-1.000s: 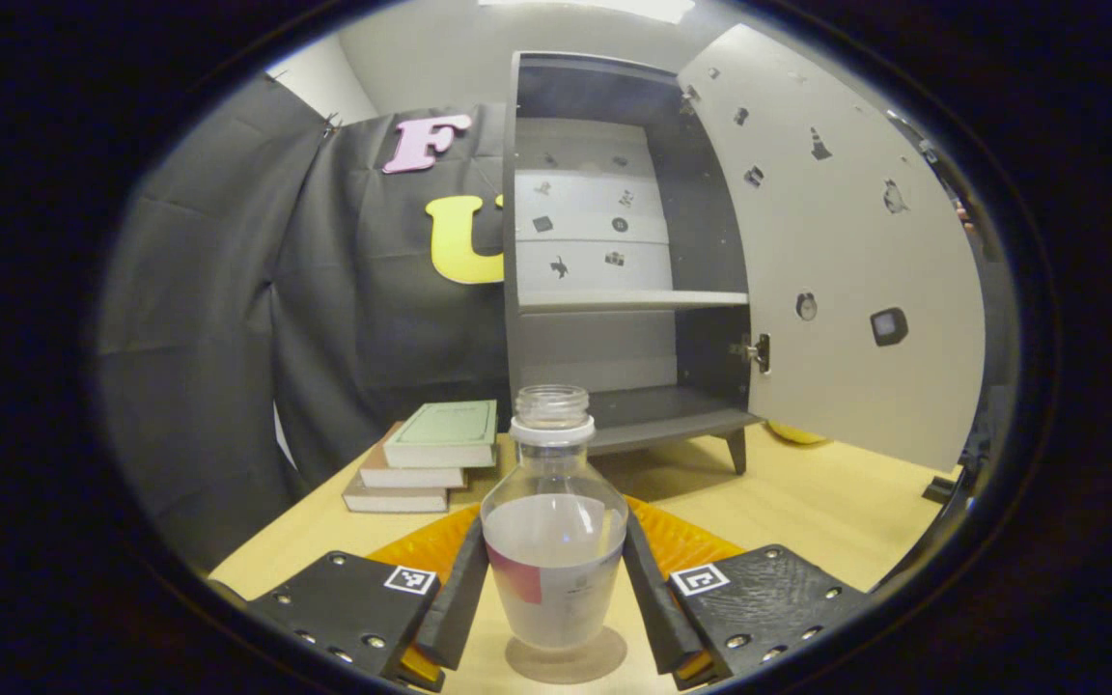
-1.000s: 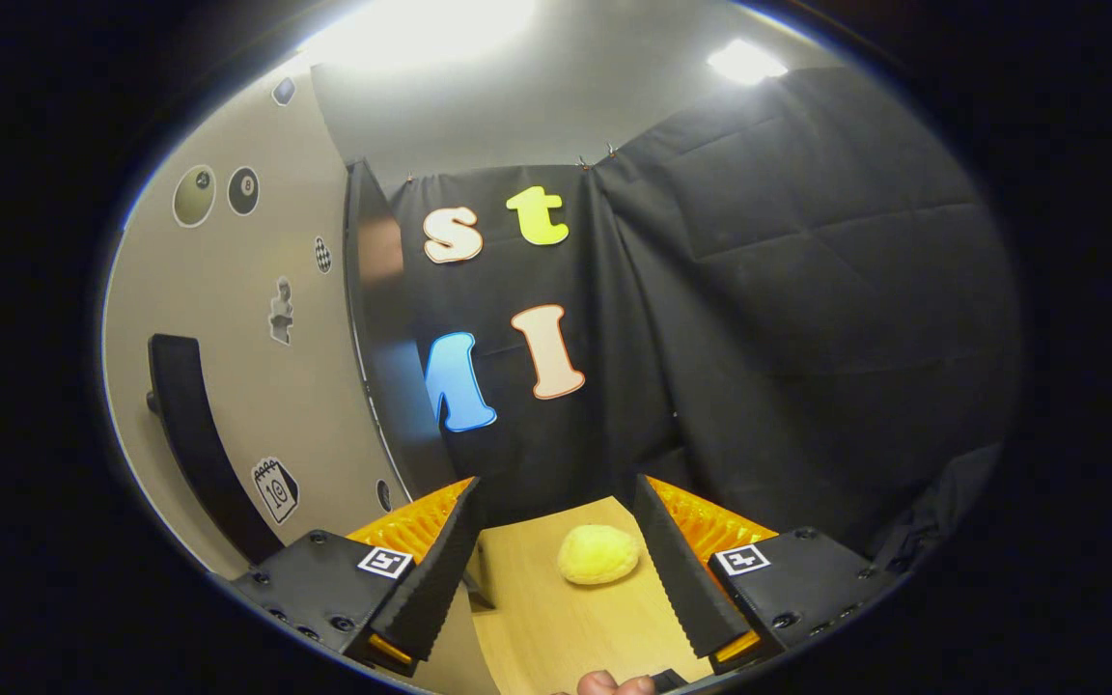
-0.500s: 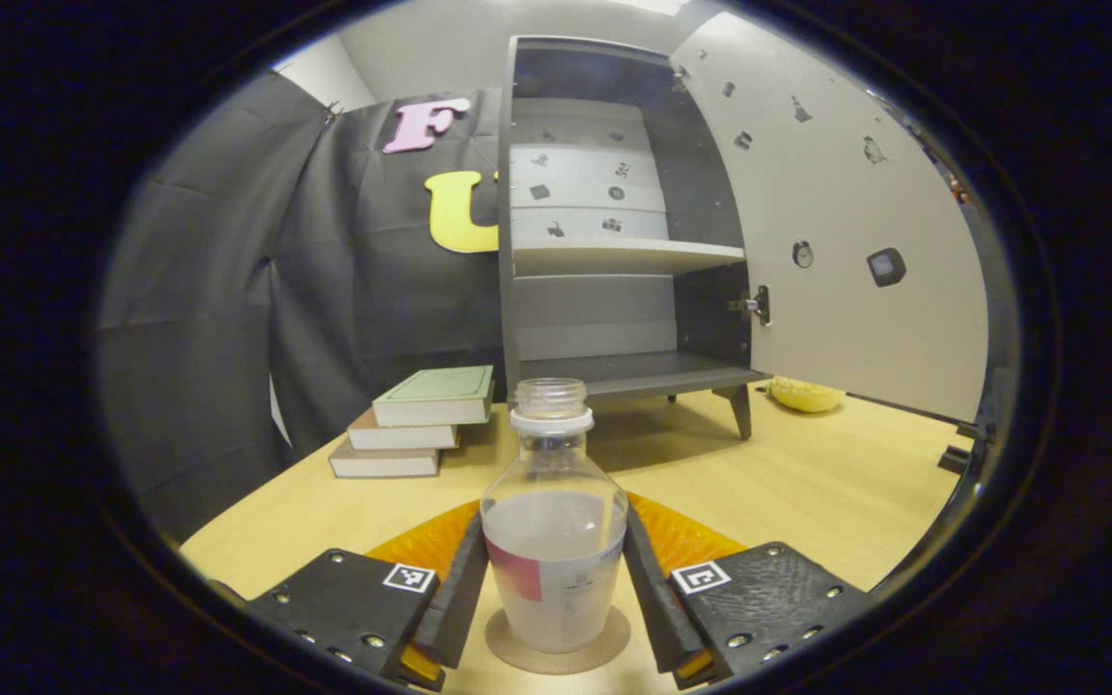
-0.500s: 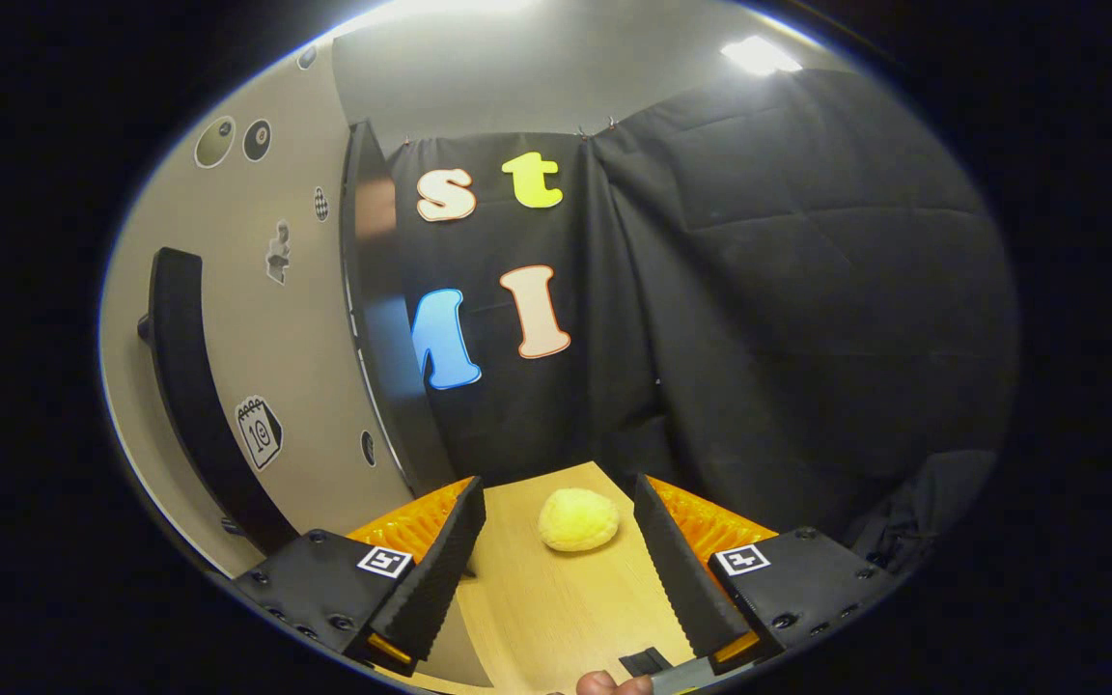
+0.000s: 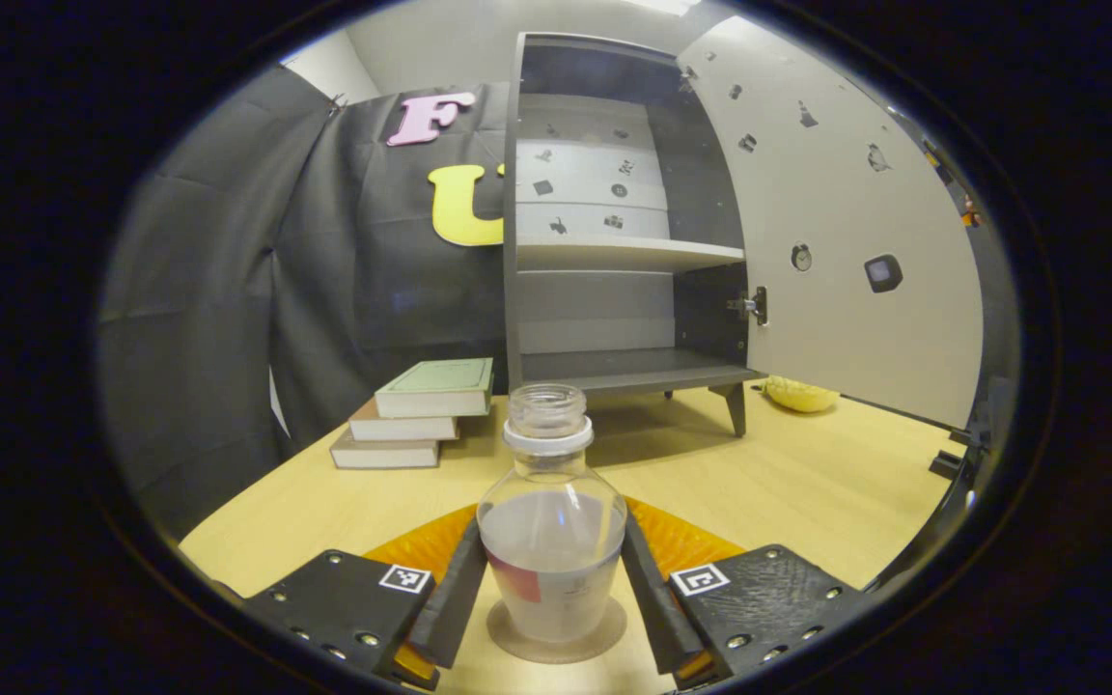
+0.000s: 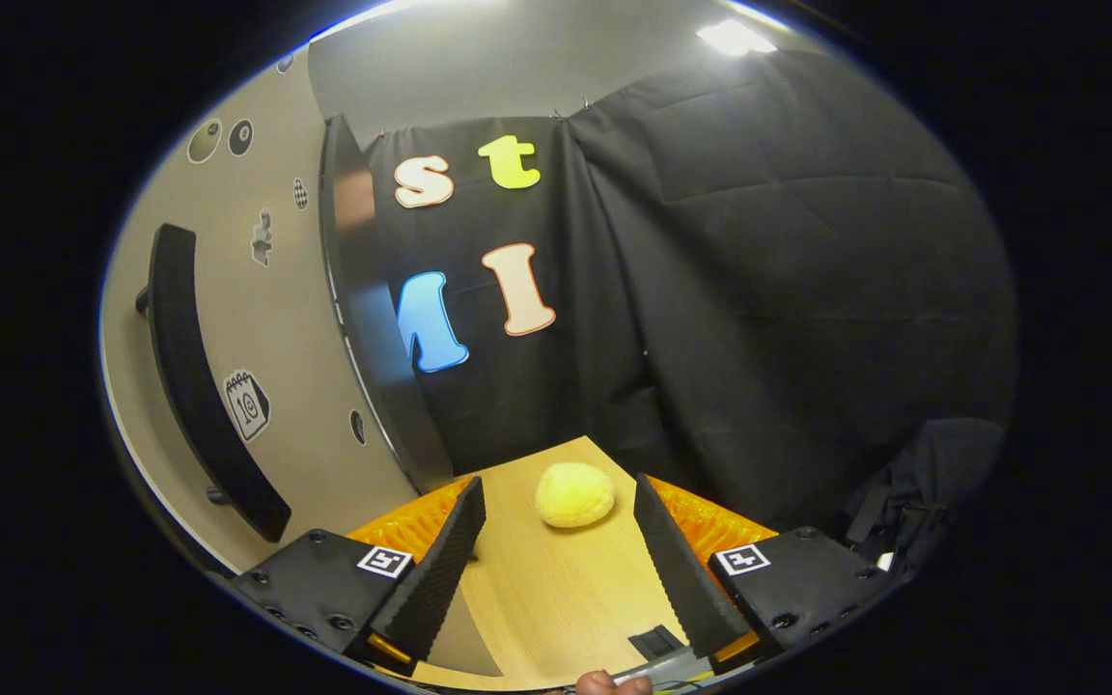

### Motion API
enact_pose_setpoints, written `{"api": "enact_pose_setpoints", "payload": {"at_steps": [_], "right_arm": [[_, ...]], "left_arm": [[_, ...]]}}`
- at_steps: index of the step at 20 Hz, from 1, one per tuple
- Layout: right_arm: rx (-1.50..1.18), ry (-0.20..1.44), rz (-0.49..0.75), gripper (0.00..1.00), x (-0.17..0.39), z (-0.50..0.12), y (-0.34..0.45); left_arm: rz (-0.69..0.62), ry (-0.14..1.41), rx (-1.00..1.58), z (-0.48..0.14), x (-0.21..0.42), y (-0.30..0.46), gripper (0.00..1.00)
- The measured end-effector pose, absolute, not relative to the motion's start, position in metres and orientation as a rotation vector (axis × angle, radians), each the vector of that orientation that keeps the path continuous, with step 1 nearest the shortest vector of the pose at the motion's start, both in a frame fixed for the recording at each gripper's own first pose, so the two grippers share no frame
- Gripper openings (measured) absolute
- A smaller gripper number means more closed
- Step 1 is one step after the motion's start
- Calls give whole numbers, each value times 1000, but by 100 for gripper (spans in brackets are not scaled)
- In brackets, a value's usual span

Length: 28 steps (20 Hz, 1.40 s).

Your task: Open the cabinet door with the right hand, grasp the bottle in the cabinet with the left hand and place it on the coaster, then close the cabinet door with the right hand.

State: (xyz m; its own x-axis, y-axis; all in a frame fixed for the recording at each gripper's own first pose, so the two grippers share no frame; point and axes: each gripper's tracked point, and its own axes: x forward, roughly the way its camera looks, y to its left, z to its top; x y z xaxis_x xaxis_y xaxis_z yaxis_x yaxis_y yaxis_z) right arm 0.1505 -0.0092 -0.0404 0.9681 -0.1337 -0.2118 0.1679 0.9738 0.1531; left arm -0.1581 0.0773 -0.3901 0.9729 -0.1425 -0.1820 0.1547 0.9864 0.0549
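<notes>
Each gripper, the left gripper (image 5: 550, 598) and the right gripper (image 6: 556, 569), has two black blocks studded with silver screws. Every block bears a small square black-and-white marker. Ribbed orange plates sit behind the ridged fingers (image 6: 430, 579).

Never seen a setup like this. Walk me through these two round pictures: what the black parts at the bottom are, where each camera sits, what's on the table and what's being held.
There is no robot here. A person holds a two-finger claw in each hand, and a fisheye camera rides on each claw, looking forward along its fingers.

In the left gripper view, the left claw shows at the bottom. Between its fingers stands a clear bottle, uncapped and partly filled, resting on a round coaster. The fingers sit right against its sides, but I cannot tell whether they press on it. Beyond it, on the wooden table, are a stack of books and a cabinet with its door swung open.

In the right gripper view, the right claw is open and holds nothing. To its left is the outer face of the door with its dark handle; ahead lies a yellow lumpy object.
</notes>
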Motion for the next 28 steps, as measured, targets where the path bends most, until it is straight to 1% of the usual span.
{"api": "enact_pose_setpoints", "payload": {"at_steps": [1, 3, 4, 5, 6, 7, 8, 9, 10, 11, 13, 14, 16, 17, 18, 19, 20, 21, 22, 23, 24, 25, 26, 27, 28], "right_arm": [[182, 212, -158, 98, 148, -44, -11], [193, 218, -174, 98, 144, -48, -16], [191, 215, -181, 98, 142, -49, -18], [182, 213, -188, 98, 140, -52, -21], [174, 217, -196, 98, 139, -58, -23], [172, 227, -199, 98, 136, -63, -24], [174, 231, -197, 98, 132, -66, -22], [175, 229, -194, 98, 132, -67, -22], [172, 227, -193, 98, 132, -67, -22], [169, 224, -186, 98, 136, -65, -21], [160, 200, -172, 98, 147, -56, -23], [155, 185, -159, 98, 155, -50, -23], [130, 175, -135, 98, 168, -46, -26], [119, 175, -123, 98, 171, -44, -28], [110, 167, -102, 98, 175, -38, -27], [102, 158, -83, 98, 179, -33, -25], [97, 146, -61, 98, 181, -27, -24], [97, 133, -37, 98, 185, -20, -22], [102, 124, -11, 98, 192, -14, -21], [105, 121, 8, 98, 198, -9, -21], [101, 122, 26, 98, 202, -7, -22], [92, 117, 45, 93, 206, -2, -22], [89, 113, 65, 98, 208, 3, -21], [88, 114, 98, 98, 211, 8, -17], [79, 119, 129, 98, 214, 10, -12]], "left_arm": [[-155, 175, 67, -387, -158, 74, 74], [-170, 149, 64, -374, -161, 68, 82], [-175, 135, 69, -366, -163, 67, 85], [-173, 123, 73, -357, -162, 72, 83], [-166, 114, 73, -348, -162, 74, 85], [-158, 108, 68, -340, -163, 77, 82], [-151, 102, 56, -330, -163, 80, 82], [-146, 92, 46, -317, -163, 82, 85], [-141, 79, 42, -302, -164, 84, 82], [-132, 66, 46, -286, -166, 87, 85], [-118, 60, 73, -256, -168, 87, 85], [-116, 66, 85, -242, -172, 84, 82], [-128, 78, 97, -214, -181, 69, 82], [-131, 87, 99, -201, -186, 62, 85], [-128, 97, 94, -189, -192, 56, 85], [-120, 107, 82, -176, -195, 50, 85], [-103, 125, 68, -164, -196, 46, 82], [-89, 133, 48, -152, -196, 41, 82], [-78, 140, 24, -137, -195, 36, 85], [-77, 139, -2, -122, -193, 30, 82], [-80, 127, -26, -105, -190, 24, 85], [-77, 127, -37, -88, -186, 21, 82], [-64, 119, -40, -73, -184, 21, 84], [-47, 120, -36, -58, -181, 24, 82], [-28, 121, -30, -47, -179, 26, 84]]}}
